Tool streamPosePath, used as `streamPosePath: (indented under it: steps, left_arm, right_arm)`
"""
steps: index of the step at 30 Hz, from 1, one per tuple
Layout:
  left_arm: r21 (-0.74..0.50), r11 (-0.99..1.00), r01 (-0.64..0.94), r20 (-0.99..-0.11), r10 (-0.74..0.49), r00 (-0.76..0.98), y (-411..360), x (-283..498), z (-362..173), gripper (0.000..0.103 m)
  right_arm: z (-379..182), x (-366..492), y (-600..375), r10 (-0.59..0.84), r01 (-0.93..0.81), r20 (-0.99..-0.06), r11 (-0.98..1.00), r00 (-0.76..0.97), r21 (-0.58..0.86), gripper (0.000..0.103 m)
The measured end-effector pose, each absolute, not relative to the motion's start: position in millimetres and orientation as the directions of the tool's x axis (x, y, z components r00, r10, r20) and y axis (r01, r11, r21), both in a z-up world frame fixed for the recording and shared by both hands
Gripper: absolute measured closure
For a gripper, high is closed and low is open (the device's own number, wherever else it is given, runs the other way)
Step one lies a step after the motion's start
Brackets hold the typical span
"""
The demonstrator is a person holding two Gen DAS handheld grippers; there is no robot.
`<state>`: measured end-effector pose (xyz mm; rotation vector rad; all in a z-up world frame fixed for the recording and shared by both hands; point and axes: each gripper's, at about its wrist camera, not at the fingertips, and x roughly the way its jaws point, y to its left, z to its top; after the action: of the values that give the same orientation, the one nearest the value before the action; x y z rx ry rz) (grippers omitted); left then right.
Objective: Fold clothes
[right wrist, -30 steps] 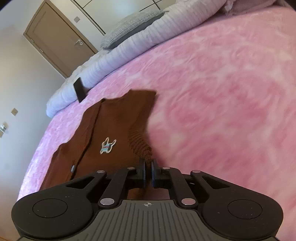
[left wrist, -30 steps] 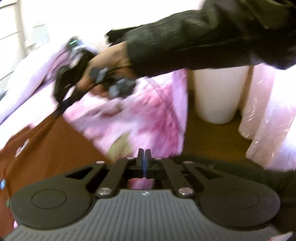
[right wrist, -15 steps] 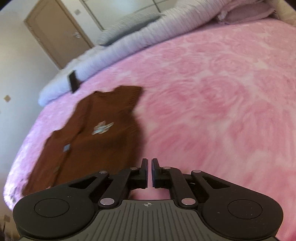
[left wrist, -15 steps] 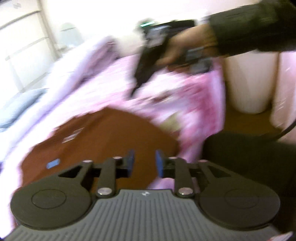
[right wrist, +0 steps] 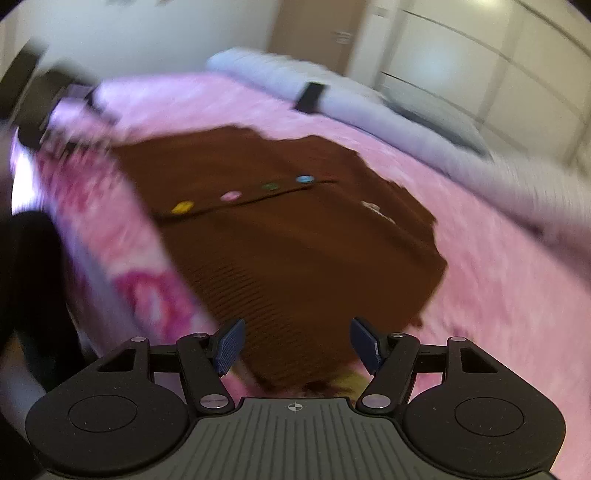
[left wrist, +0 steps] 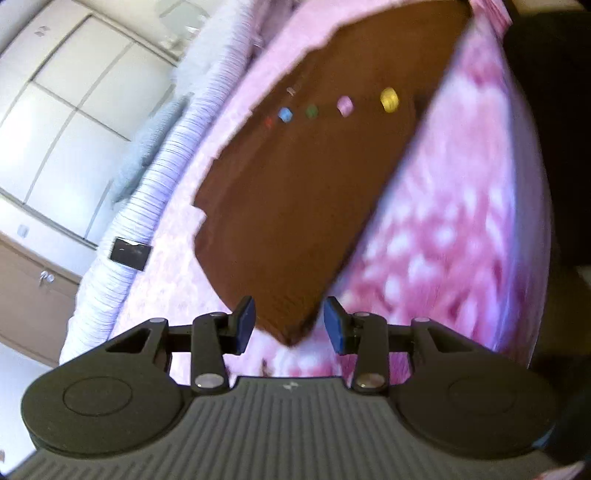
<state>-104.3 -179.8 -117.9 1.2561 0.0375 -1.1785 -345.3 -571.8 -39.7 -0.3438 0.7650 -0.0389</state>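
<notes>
A brown knitted cardigan (left wrist: 295,206) lies spread flat on a pink, rose-patterned fleece bedspread (left wrist: 443,229), close to the bed's near edge. A row of small coloured buttons (left wrist: 345,105), yellow, pink, green, blue and red, runs along its front placket. In the right wrist view the same buttons (right wrist: 231,196) sit along a dark seam line, with a small pale patch (right wrist: 373,208) further over on the garment; blur hides its detail.

The left gripper (left wrist: 290,326) hangs over the pointed near corner of the cardigan. Its blue-padded jaws are opening; the corner shows in the gap between them, but the pads stand clear of the cloth on both sides and grip nothing.

The right gripper (right wrist: 297,345) hangs over the ribbed hem of the cardigan (right wrist: 288,258). Its jaws are opening wide, with the hem visible between them and neither pad pressing on it.

A rolled white ribbed duvet (left wrist: 159,184) lies along the far side of the bed, with a flat black rectangular object (left wrist: 131,253) resting on it. White panelled wardrobe doors (left wrist: 74,103) stand beyond. The right wrist view shows the duvet (right wrist: 332,96), the black object (right wrist: 310,96) and a brown wooden door (right wrist: 317,33), all heavily blurred.
</notes>
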Motion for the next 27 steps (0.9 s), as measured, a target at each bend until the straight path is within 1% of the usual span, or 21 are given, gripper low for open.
streamPosePath:
  steps: [2, 5, 7, 8, 10, 12, 15, 16, 17, 18, 19, 21, 24, 27]
  left_arm:
    - [0.716, -0.213, 0.665, -0.603, -0.668, 0.435, -184, -99, -131, 0.066]
    - [0.774, -0.283, 0.567, -0.57, -0.702, 0.427, -189, -96, -147, 0.066]
    - [0.796, -0.303, 0.525, -0.558, -0.703, 0.441, -195, -93, -150, 0.067]
    - [0.806, -0.312, 0.503, -0.552, -0.704, 0.447, -199, -92, -152, 0.07]
    - [0.819, -0.329, 0.471, -0.548, -0.694, 0.468, -206, -88, -155, 0.095]
    - [0.818, -0.323, 0.476, -0.548, -0.689, 0.475, -209, -84, -156, 0.098]
    - [0.811, -0.298, 0.503, -0.546, -0.694, 0.47, -209, -79, -152, 0.098]
    - [0.811, -0.289, 0.508, -0.543, -0.696, 0.47, -206, -79, -148, 0.099]
    - [0.811, -0.28, 0.514, -0.539, -0.698, 0.471, -203, -79, -144, 0.099]
    - [0.811, -0.27, 0.519, -0.536, -0.7, 0.472, -200, -78, -140, 0.099]
    - [0.81, -0.261, 0.524, -0.532, -0.702, 0.473, -197, -78, -137, 0.099]
    - [0.81, -0.246, 0.532, -0.527, -0.703, 0.477, -192, -77, -128, 0.099]
    - [0.806, -0.237, 0.542, -0.531, -0.696, 0.484, -184, -85, -115, 0.1]
    - [0.793, -0.242, 0.559, -0.55, -0.679, 0.486, -170, -98, -114, 0.1]
  right_arm:
    - [-50, -342, -558, -0.183, -0.135, -0.682, 0.913, 0.708, -0.385, 0.036]
    - [-67, -336, -547, -0.222, -0.181, -0.691, 0.87, 0.688, -0.459, 0.036]
    - [-78, -331, -540, -0.262, -0.209, -0.684, 0.826, 0.681, -0.524, 0.036]
    - [-84, -329, -537, -0.285, -0.219, -0.678, 0.802, 0.677, -0.556, 0.036]
    - [-99, -324, -533, -0.348, -0.247, -0.654, 0.728, 0.671, -0.64, 0.036]
    - [-114, -323, -530, -0.401, -0.287, -0.624, 0.636, 0.67, -0.717, 0.036]
    - [-129, -323, -528, -0.416, -0.343, -0.594, 0.535, 0.688, -0.772, 0.038]
    - [-132, -323, -527, -0.413, -0.366, -0.594, 0.509, 0.69, -0.779, 0.057]
    - [-134, -323, -528, -0.406, -0.388, -0.607, 0.502, 0.683, -0.773, 0.069]
    - [-135, -322, -530, -0.412, -0.391, -0.611, 0.502, 0.677, -0.772, 0.09]
    - [-137, -322, -533, -0.422, -0.387, -0.609, 0.501, 0.671, -0.774, 0.094]
    - [-131, -324, -540, -0.411, -0.367, -0.617, 0.539, 0.671, -0.758, 0.096]
    - [-113, -334, -536, -0.368, -0.367, -0.621, 0.561, 0.692, -0.742, 0.097]
    - [-101, -339, -526, -0.328, -0.38, -0.646, 0.596, 0.689, -0.708, 0.097]
